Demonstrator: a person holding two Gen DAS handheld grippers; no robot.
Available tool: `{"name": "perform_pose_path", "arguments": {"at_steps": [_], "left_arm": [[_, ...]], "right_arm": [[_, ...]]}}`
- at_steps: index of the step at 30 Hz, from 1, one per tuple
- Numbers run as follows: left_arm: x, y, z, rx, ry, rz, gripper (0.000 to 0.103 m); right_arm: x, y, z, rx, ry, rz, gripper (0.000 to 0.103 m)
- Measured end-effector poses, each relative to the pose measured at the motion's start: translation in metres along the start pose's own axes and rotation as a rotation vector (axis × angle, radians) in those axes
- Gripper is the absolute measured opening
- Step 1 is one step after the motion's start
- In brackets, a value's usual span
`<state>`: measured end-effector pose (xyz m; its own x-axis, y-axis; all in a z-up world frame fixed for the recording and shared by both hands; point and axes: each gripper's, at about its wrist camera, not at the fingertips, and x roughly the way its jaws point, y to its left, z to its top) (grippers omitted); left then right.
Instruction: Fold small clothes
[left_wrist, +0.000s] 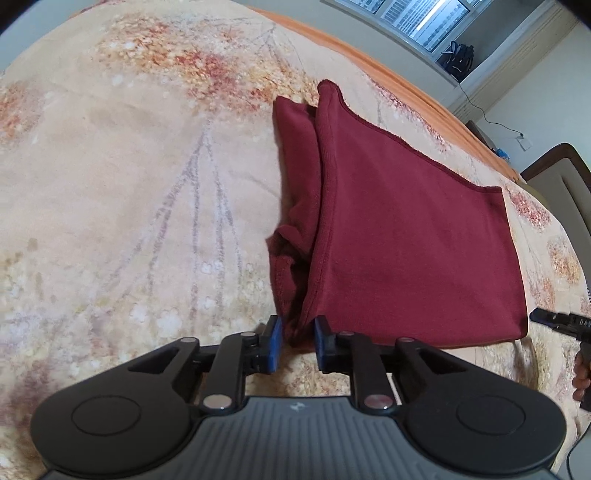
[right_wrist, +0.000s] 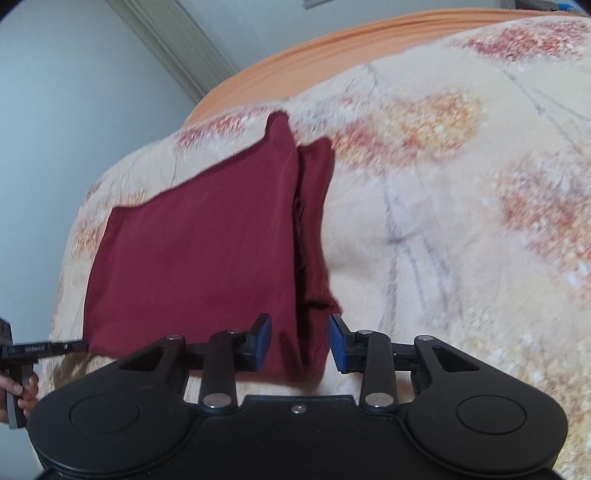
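Cloth (left_wrist: 406, 229) lies folded flat on bed (left_wrist: 129, 184), each gripper (left_wrist: 297, 341) (right_wrist: 299, 341) straddling a near corner with jaws narrowly apart, not pinching, probably squaring the fold.

A bed (left_wrist: 110, 155) carries everything here. It is covered by a cream blanket (left_wrist: 155, 110) printed with orange-red blossoms and thin grey branches. Along its far edge an orange sheet (left_wrist: 388, 70) shows from under the blanket. A folded maroon garment (left_wrist: 406, 236) lies flat on the blanket, with narrower folded layers sticking out along one side.
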<state>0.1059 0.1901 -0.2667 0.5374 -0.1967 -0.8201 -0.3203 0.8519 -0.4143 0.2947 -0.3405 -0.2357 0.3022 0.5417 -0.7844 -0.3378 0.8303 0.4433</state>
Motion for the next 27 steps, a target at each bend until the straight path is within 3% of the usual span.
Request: {"name": "perform_pose_path", "arguments": {"at_steps": [3, 6, 11, 14, 19, 24, 27], "left_arm": [[-0.004, 0.006, 0.001, -0.004, -0.006, 0.008, 0.037], [-0.007, 0.011, 0.003, -0.018, -0.012, 0.012, 0.045], [-0.009, 0.014, 0.009, -0.034, -0.038, 0.009, 0.059], [-0.007, 0.014, 0.019, -0.034, -0.066, 0.012, 0.068], [0.004, 0.018, 0.049, -0.051, -0.104, 0.014, 0.07], [0.029, 0.026, 0.074, -0.131, -0.079, -0.074, 0.071], [0.045, 0.028, 0.084, -0.158, -0.065, -0.14, 0.071]], "right_arm": [[-0.007, 0.006, 0.011, -0.009, -0.04, 0.007, 0.048], [-0.004, 0.024, 0.021, -0.046, -0.052, 0.046, 0.052], [0.024, 0.076, 0.032, -0.177, -0.023, 0.112, 0.054], [0.05, 0.111, 0.035, -0.286, 0.01, 0.119, 0.062], [0.095, 0.151, 0.041, -0.372, 0.052, 0.112, 0.063], [0.118, 0.167, 0.049, -0.369, 0.048, 0.115, 0.061], [0.126, 0.17, 0.053, -0.388, 0.051, 0.087, 0.047]]}}
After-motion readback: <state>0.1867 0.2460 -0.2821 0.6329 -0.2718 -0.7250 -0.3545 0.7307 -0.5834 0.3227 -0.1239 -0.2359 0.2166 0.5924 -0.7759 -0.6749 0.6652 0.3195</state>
